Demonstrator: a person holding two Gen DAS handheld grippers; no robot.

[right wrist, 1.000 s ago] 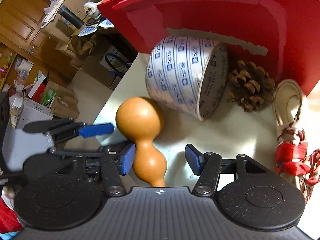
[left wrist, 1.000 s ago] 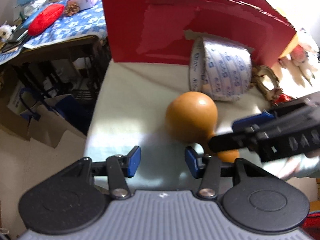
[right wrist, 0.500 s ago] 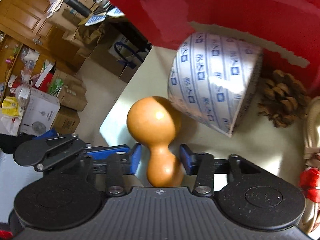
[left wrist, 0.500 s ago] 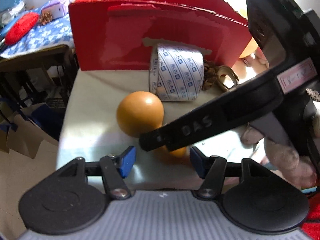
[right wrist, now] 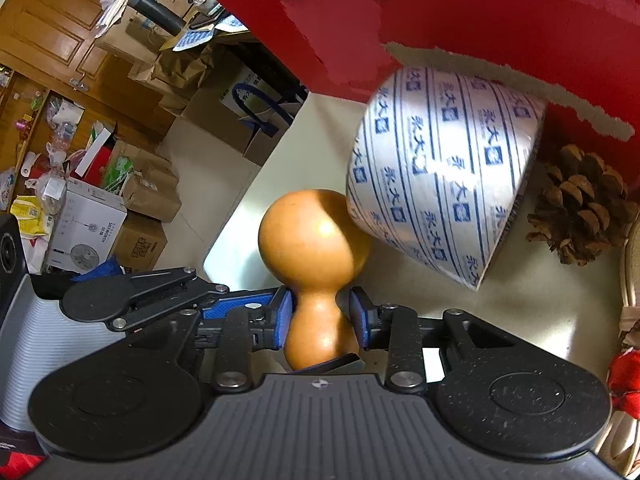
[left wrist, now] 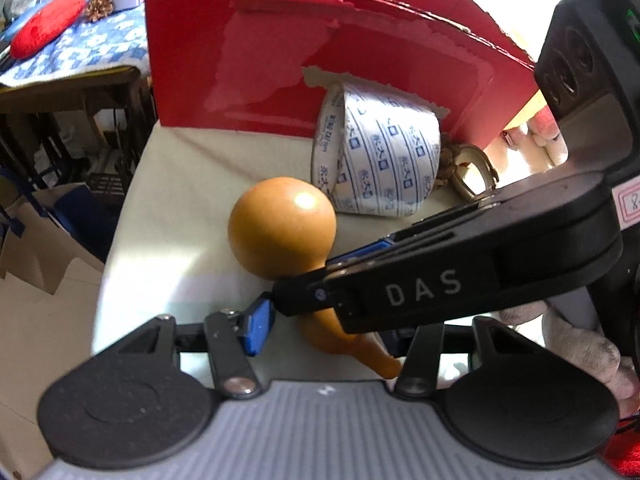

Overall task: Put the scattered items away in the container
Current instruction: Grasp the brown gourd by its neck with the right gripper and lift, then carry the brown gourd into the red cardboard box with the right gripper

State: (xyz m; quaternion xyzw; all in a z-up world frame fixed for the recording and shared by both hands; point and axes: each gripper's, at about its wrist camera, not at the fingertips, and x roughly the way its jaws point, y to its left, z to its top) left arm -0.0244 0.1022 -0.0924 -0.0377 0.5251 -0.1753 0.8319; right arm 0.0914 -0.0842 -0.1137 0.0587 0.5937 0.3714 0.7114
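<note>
An orange gourd (left wrist: 282, 226) lies on the pale table (left wrist: 180, 184), round end toward the red cardboard box (left wrist: 280, 60). My right gripper (right wrist: 322, 316) is shut on the gourd's (right wrist: 314, 240) narrow waist, a blue pad pressed against each side. In the left wrist view its black arm reaches in from the right and crosses over the gourd. My left gripper (left wrist: 324, 336) stands open just behind, its jaws on either side of the gourd's small end without touching it; the right pad is hidden.
A blue-and-white tape roll (right wrist: 440, 184) leans against the red box (right wrist: 480, 20), touching the gourd's round end. A pine cone (right wrist: 580, 208), a cream ring (left wrist: 476, 172) and a red ornament (right wrist: 624, 380) lie to the right. The table edge (left wrist: 120, 216) drops off at the left.
My right gripper has slid forward and gone from open to shut on the gourd's waist. The left gripper stays open and has drifted slightly; the gourd has barely moved.
</note>
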